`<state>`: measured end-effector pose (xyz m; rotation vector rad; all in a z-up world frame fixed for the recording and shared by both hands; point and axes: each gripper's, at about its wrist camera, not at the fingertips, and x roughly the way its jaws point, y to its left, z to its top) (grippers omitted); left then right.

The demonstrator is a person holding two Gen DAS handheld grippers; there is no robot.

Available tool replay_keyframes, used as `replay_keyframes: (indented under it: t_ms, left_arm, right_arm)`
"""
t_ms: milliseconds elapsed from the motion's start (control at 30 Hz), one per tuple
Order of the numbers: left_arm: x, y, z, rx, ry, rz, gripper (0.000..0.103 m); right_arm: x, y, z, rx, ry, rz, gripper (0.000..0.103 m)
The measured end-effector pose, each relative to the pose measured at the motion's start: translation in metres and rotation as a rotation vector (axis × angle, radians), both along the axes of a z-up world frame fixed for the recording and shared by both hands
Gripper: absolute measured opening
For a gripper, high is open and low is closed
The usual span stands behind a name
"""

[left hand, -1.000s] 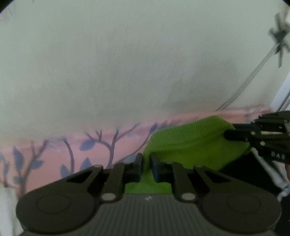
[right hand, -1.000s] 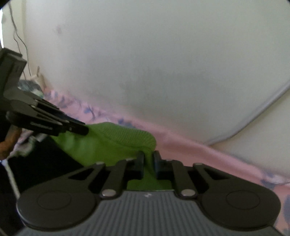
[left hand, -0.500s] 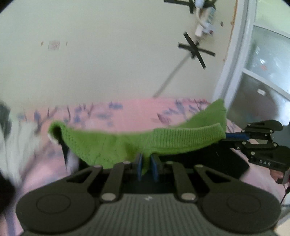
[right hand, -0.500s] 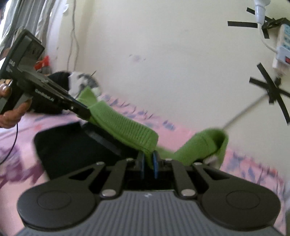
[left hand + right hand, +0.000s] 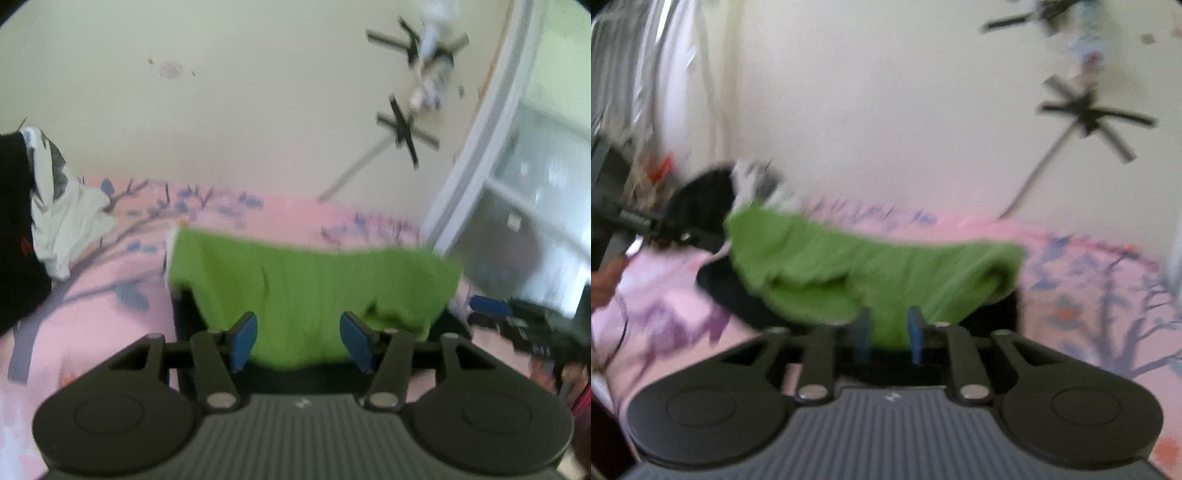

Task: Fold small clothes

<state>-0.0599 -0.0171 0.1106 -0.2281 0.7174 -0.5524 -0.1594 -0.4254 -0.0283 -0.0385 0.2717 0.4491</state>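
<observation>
- Both grippers have released the green garment [image 5: 310,284]: left gripper [image 5: 299,341] spread wide, right gripper [image 5: 886,332] parted (blurred).
- It drops onto the black cloth [image 5: 738,291]; 1 fold likely follows.

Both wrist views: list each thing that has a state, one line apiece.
green garment: spread flat on a dark cloth, released.
left gripper: open wide, holding nothing.
right gripper: partly open, garment edge between its fingers, not clamped.
dark cloth: lying on the pink sheet, under the garment.
clothes pile: heaped, unfolded.
</observation>
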Motion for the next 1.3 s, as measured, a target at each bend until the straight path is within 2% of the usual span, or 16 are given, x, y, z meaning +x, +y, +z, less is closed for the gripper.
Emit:
replay_keyframes:
  t_ms: [33, 100, 167, 200, 233, 333, 400, 433, 467, 533, 600, 667, 767, 1067, 1167, 1300]
  left_arm:
    - [0.008, 0.000, 0.004, -0.012, -0.008, 0.009, 0.050]
    - [0.028, -0.009, 0.009, -0.011, -0.028, 0.024, 0.048]
    - [0.049, -0.020, 0.004, 0.005, -0.028, 0.040, 0.047]
    - [0.059, -0.023, -0.002, 0.018, -0.012, 0.055, 0.047]
    - [0.070, -0.026, -0.012, 0.028, 0.013, 0.075, 0.047]
    - [0.090, -0.028, -0.041, 0.073, 0.074, 0.158, 0.044]
    - [0.095, -0.028, -0.059, 0.103, 0.091, 0.200, 0.040]
    - [0.093, -0.029, -0.064, 0.109, 0.063, 0.204, 0.040]
    - [0.089, -0.032, -0.067, 0.132, 0.030, 0.201, 0.040]
    - [0.080, -0.042, -0.070, 0.202, -0.022, 0.204, 0.041]
    - [0.075, -0.051, -0.070, 0.264, -0.055, 0.205, 0.041]
    - [0.072, -0.054, -0.070, 0.284, -0.070, 0.204, 0.042]
    - [0.071, -0.051, -0.069, 0.266, -0.068, 0.206, 0.043]
    - [0.066, -0.050, -0.069, 0.258, -0.072, 0.195, 0.051]
    - [0.065, -0.050, -0.069, 0.258, -0.074, 0.189, 0.054]
    - [0.063, -0.051, -0.068, 0.259, -0.076, 0.181, 0.058]
  right_arm:
    - [0.001, -0.005, 0.007, 0.039, -0.026, -0.024, 0.068]
    - [0.010, -0.007, 0.018, 0.111, -0.060, -0.053, 0.066]
    - [0.028, -0.006, 0.027, 0.177, -0.046, -0.060, 0.066]
    - [0.039, -0.004, 0.029, 0.199, -0.039, -0.060, 0.063]
    - [0.050, 0.000, 0.030, 0.205, -0.028, -0.064, 0.050]
    - [0.083, 0.005, 0.020, 0.189, 0.067, -0.094, 0.025]
    - [0.100, 0.003, 0.001, 0.125, 0.127, -0.192, 0.021]
    - [0.109, -0.003, -0.013, 0.095, 0.162, -0.262, 0.014]
    - [0.115, -0.014, -0.031, 0.106, 0.187, -0.294, 0.009]
    - [0.111, -0.043, -0.046, 0.300, 0.206, -0.283, 0.000]
    - [0.107, -0.052, -0.060, 0.401, 0.228, -0.287, 0.000]
    - [0.102, -0.048, -0.067, 0.383, 0.217, -0.299, 0.000]
    - [0.098, -0.042, -0.075, 0.351, 0.207, -0.313, 0.000]
    - [0.075, -0.037, -0.092, 0.377, 0.194, -0.338, 0.000]
    - [0.057, -0.034, -0.096, 0.387, 0.168, -0.339, 0.008]
    - [0.038, -0.033, -0.097, 0.436, 0.126, -0.340, 0.036]
